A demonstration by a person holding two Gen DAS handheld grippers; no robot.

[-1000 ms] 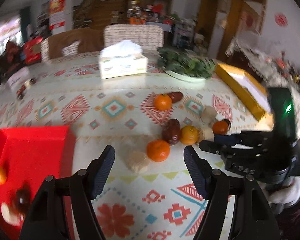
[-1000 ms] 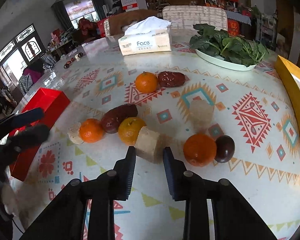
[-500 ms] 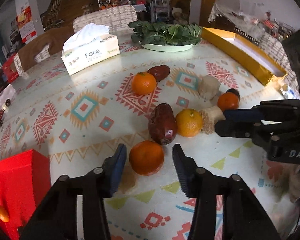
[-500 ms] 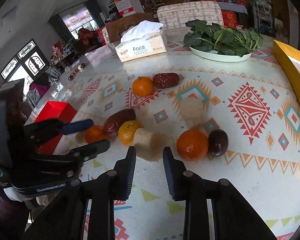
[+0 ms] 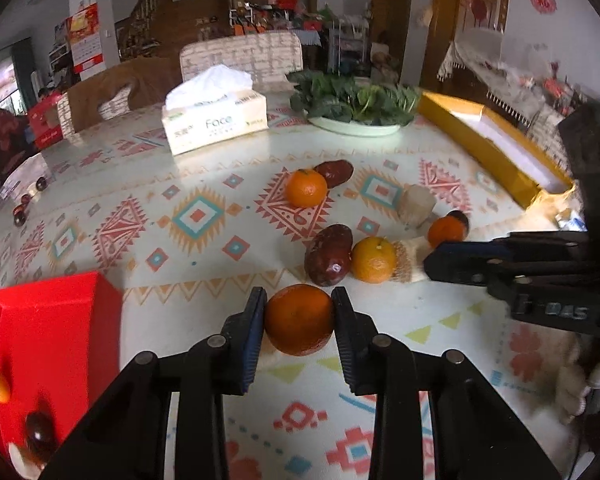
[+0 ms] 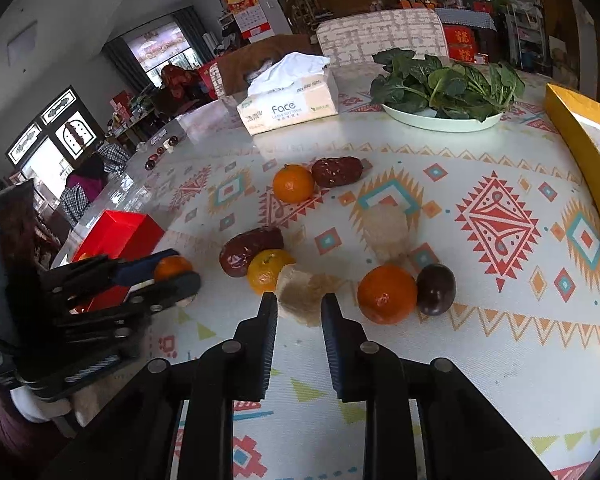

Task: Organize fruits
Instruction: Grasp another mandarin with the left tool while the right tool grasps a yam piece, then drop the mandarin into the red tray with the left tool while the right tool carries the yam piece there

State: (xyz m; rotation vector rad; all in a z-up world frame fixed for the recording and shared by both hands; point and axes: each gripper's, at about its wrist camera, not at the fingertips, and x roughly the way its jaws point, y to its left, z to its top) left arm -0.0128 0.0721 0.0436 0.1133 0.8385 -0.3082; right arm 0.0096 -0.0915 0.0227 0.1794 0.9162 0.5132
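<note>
An orange (image 5: 299,319) is clamped between the pads of the left gripper (image 5: 299,316), just above the patterned table (image 5: 204,248) near the red box (image 5: 48,320). The right gripper (image 6: 299,312) is held narrowly parted with nothing between its jaws, just short of a pale cut piece (image 6: 302,294), possibly sugarcane. The orange's skin is seen to be smooth and unblemished.

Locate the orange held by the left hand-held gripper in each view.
Left wrist: the orange sits low centre, between the left hand-held gripper fingers.
Right wrist: the same orange is at far left, partly hidden by those fingers.
Shared landmark: the tissue box at the far side.
</note>
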